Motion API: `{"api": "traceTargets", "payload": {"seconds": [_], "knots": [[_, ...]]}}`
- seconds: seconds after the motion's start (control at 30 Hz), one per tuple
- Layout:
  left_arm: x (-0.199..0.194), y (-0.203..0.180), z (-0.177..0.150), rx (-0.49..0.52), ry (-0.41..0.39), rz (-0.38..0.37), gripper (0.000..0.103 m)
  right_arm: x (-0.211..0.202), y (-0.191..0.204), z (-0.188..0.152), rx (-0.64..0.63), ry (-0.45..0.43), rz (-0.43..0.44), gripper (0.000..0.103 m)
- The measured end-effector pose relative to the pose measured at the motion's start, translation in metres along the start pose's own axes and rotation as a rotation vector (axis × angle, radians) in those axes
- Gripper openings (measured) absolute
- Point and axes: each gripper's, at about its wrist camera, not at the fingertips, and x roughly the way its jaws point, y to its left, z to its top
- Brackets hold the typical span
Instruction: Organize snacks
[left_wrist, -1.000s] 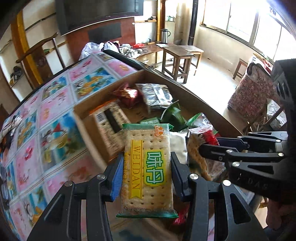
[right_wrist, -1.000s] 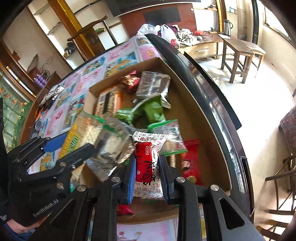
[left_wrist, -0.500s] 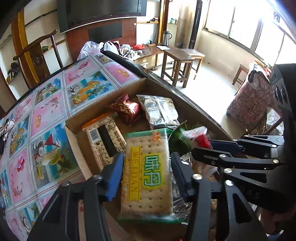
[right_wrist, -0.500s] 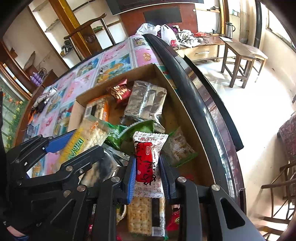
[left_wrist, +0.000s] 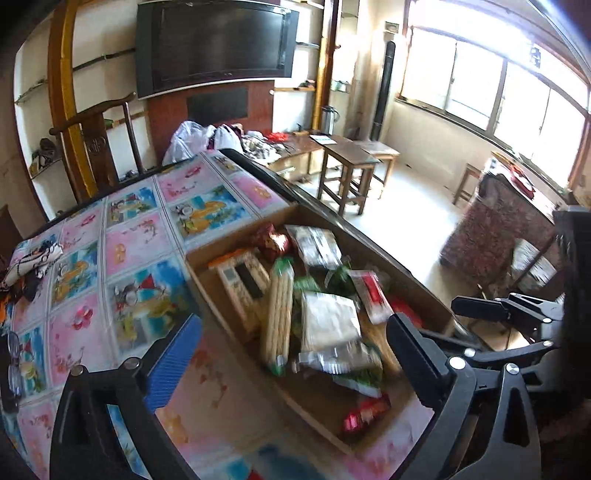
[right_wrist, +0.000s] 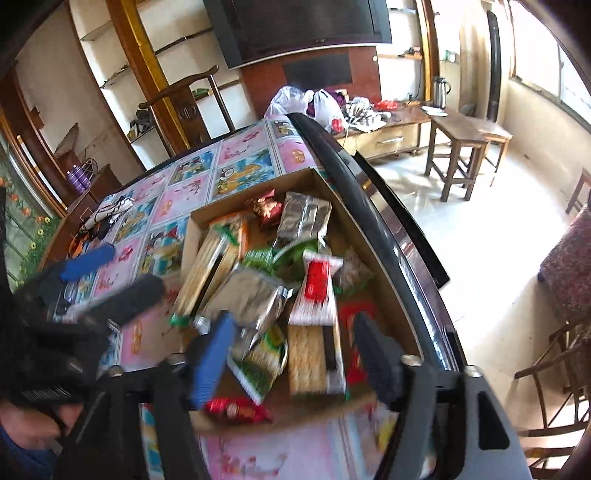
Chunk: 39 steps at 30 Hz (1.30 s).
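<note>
Both grippers, left (left_wrist: 291, 354) and right (right_wrist: 295, 354), gape empty; loosely heaped packets (blurred) could spill over the shallow brown cardboard box (left_wrist: 424, 295).

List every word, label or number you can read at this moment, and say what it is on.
Nothing can be read as text.
On the red-and-white packet: dark print, too blurred to read.
On the cracker pack: it lies on its edge, print blurred.
On the left gripper: white lettering on its body, smeared.
On the other snacks in the box: print too blurred to read.
</note>
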Motion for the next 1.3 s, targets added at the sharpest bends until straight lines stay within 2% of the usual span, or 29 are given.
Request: {"api": "traceTargets", "payload": {"seconds": [0.17,0.37,0.5,0.53,0.63,0.8,0.87,0.93,1.3], "knots": [[-0.035,0.001,-0.035,0.046,-0.019,0.013,0.103,-0.018,0.014,-0.039,-0.026,0.013,-0.029,0.086],[-0.057,-0.005,-0.055,0.123,-0.022,0.06,0.103,-0.046,0.022,-0.049,-0.018,-0.071,-0.08,0.088],[-0.056,-0.008,-0.052,0.14,0.013,0.161,0.103,-0.053,0.032,-0.055,-0.021,-0.081,-0.084,0.088],[-0.051,-0.008,-0.049,0.151,0.052,0.217,0.103,-0.054,0.034,-0.055,-0.024,-0.081,-0.088,0.088],[-0.039,-0.005,-0.047,0.171,0.14,0.298,0.103,-0.056,0.039,-0.059,-0.031,-0.084,-0.094,0.088],[-0.049,0.004,-0.046,0.133,0.12,0.273,0.103,-0.057,0.042,-0.063,-0.029,-0.082,-0.104,0.088],[-0.054,0.001,-0.047,0.14,0.109,0.286,0.103,-0.058,0.041,-0.064,-0.024,-0.085,-0.108,0.088],[-0.057,-0.002,-0.046,0.15,0.101,0.264,0.103,-0.059,0.041,-0.064,-0.025,-0.088,-0.112,0.088],[-0.055,-0.011,-0.044,0.171,0.109,0.265,0.103,-0.062,0.042,-0.061,-0.039,-0.1,-0.115,0.088]]}}
